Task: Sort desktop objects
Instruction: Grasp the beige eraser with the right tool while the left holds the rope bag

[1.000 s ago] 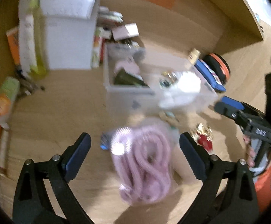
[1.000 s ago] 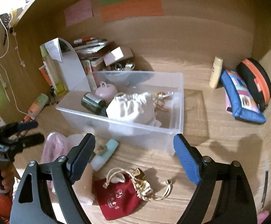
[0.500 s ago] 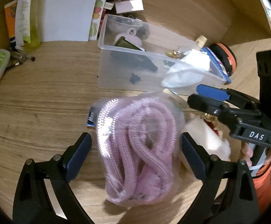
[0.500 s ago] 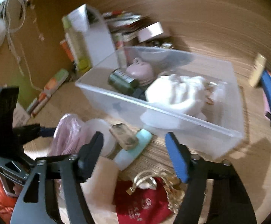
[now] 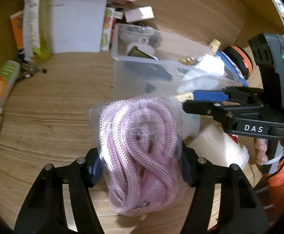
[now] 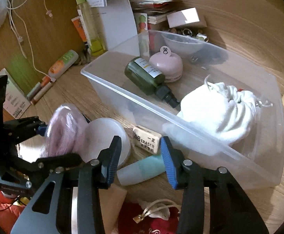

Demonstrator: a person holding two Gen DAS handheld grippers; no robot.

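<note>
A clear bag of coiled pink rope (image 5: 140, 146) sits between the closing jaws of my left gripper (image 5: 140, 167), and both pads press its sides. The right wrist view shows the same bag (image 6: 63, 128) at the left. My right gripper (image 6: 140, 156) hovers low in front of the clear plastic bin (image 6: 134, 99). Its jaws are closing. A mint and white tube (image 6: 142, 170) lies across the gap between them, with no firm pinch visible. A beige eraser (image 6: 146, 140) lies just beyond the fingertips. A white round tub (image 6: 104, 132) rests against the left finger.
The bin holds a green bottle (image 6: 144, 76), a pink round case (image 6: 167, 66) and a white drawstring pouch (image 6: 220, 109). A red pouch (image 6: 153, 222) lies under the right gripper. Books and a white folder (image 5: 75, 25) stand behind; pencil cases (image 5: 237, 62) lie at the right.
My left jaws have closed in onto the rope bag. The right gripper has dropped toward the tube and eraser, rolled, and its jaws have narrowed.
</note>
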